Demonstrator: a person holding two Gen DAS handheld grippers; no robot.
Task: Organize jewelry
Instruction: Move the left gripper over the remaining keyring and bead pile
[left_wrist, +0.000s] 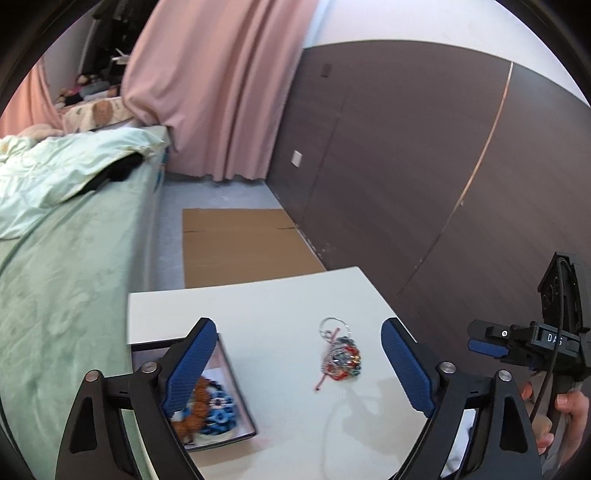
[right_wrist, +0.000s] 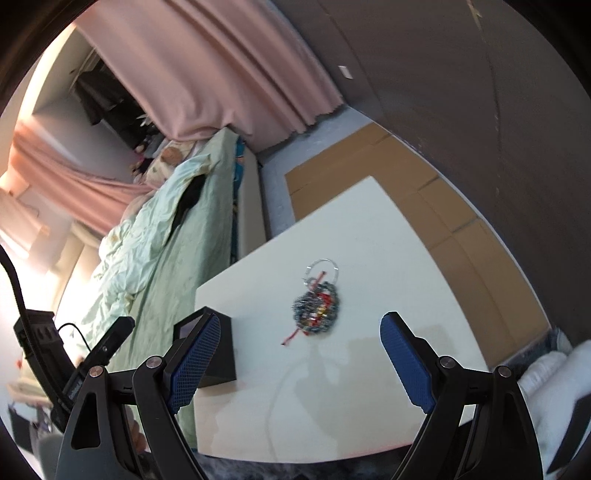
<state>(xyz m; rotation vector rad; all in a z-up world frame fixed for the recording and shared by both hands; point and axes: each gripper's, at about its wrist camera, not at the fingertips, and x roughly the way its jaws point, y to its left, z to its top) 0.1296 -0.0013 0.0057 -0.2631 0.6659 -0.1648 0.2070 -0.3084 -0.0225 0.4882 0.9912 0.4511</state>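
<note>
A tangled pile of jewelry (left_wrist: 341, 358), with silver rings, beads and a red cord, lies on the white table (left_wrist: 280, 299). It also shows in the right wrist view as the same jewelry pile (right_wrist: 317, 306) on the table (right_wrist: 369, 229). A dark open box (left_wrist: 221, 398) at the table's left edge holds orange and blue beaded pieces (left_wrist: 212, 406); its dark side (right_wrist: 218, 354) shows in the right wrist view. My left gripper (left_wrist: 299, 363) stands open above the table, nothing between its blue pads. My right gripper (right_wrist: 299, 363) is open too, short of the pile. It appears at the far right (left_wrist: 491, 347).
A bed with a pale green cover (left_wrist: 66, 229) runs along the table's left side. Flattened cardboard (left_wrist: 240, 243) lies on the floor beyond the table, beside a dark panelled wall (left_wrist: 406, 166). Pink curtains (left_wrist: 221, 81) hang at the back. A white cloth (right_wrist: 554, 387) lies near the table's right.
</note>
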